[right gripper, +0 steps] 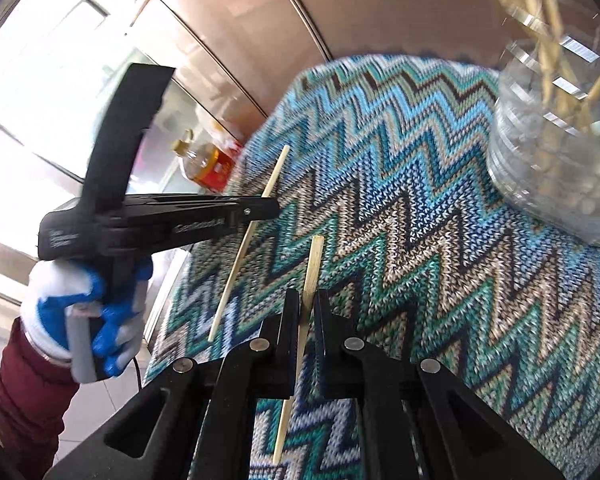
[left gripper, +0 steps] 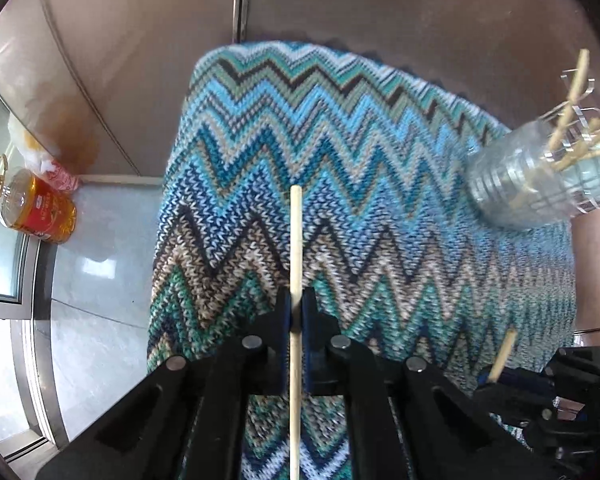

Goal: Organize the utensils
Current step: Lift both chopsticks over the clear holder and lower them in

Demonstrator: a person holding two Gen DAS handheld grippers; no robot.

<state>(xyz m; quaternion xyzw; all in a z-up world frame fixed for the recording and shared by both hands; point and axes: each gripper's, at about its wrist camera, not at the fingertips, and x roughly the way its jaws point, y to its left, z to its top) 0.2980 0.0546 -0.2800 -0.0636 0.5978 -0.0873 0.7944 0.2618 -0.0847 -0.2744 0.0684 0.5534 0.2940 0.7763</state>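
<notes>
Chopstick above open zigzag cloth

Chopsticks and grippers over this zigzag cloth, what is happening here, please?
A person in blue-and-white gloves holds two hand grippers above the zigzag cloth. The left gripper is shut on one wooden chopstick. The right gripper is shut on another chopstick. A clear plastic jar on the cloth's far right already holds several chopsticks, so these two probably go there next. An oil bottle stands on the floor beside the cloth.
</notes>
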